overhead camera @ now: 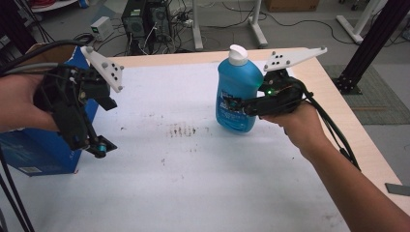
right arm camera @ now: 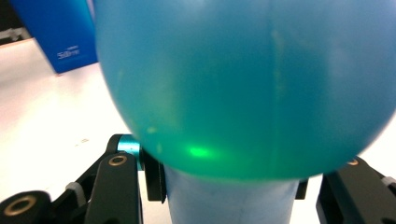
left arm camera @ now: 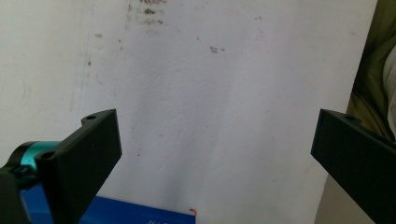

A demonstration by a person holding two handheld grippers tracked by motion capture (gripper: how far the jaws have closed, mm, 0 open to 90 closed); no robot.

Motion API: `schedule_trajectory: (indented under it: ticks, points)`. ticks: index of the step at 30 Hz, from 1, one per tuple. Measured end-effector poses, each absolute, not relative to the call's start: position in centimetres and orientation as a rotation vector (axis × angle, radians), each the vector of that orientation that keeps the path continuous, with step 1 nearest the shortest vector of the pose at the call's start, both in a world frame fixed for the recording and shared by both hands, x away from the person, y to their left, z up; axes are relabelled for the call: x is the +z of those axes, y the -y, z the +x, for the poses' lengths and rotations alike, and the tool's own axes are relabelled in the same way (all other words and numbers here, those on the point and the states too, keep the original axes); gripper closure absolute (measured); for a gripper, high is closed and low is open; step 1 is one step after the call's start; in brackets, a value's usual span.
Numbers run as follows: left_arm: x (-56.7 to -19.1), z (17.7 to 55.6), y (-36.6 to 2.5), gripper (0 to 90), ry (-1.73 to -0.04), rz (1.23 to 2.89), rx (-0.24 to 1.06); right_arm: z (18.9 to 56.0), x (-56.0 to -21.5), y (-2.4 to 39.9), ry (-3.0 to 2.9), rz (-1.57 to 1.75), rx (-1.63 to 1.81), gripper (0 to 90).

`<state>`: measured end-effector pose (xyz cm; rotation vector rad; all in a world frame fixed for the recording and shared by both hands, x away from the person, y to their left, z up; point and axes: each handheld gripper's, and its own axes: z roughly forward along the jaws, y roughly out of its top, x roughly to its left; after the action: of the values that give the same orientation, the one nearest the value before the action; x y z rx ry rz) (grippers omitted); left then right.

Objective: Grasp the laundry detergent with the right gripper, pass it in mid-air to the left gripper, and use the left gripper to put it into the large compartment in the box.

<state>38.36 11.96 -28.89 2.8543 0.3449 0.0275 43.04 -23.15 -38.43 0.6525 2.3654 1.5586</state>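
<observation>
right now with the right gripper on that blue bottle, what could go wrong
1. The right gripper holds the blue bottle from the side around its smooth, rounded body, so the bottle could slip or swing if lifted quickly.
2. The white cap looks closed, but a hard squeeze might push liquid out onto the white table cover.
3. The left gripper, jaws open, hangs close to the blue box and could knock it.

Even bright light, soft shadows, blue bottle (right arm camera: pixel 243 88) blurred close-up
</observation>
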Motion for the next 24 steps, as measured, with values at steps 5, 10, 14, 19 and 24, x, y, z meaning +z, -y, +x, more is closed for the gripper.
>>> schedule_trajectory:
  ticks: [5,10,14,19,24]
  points:
    - [-28.1,38.2,-11.4,1.7,-0.306,2.861,0.041,42.0,-36.8,23.0,-2.402,0.571,1.570,45.8]
    - [-27.3,38.0,-11.0,1.7,-0.293,2.853,0.053,40.9,-35.1,22.5,-2.424,0.499,1.591,45.8]
    - [-26.9,37.7,-10.7,1.7,-0.284,2.843,0.058,40.4,-34.2,22.2,-2.439,0.463,1.616,45.7]
    - [-26.0,37.5,-10.1,1.7,-0.252,2.843,0.068,39.7,-33.0,21.3,-2.509,0.372,1.622,45.8]
    - [-24.9,37.6,-9.5,1.7,-0.232,2.840,0.069,39.2,-32.7,20.6,-2.555,0.322,1.615,45.8]
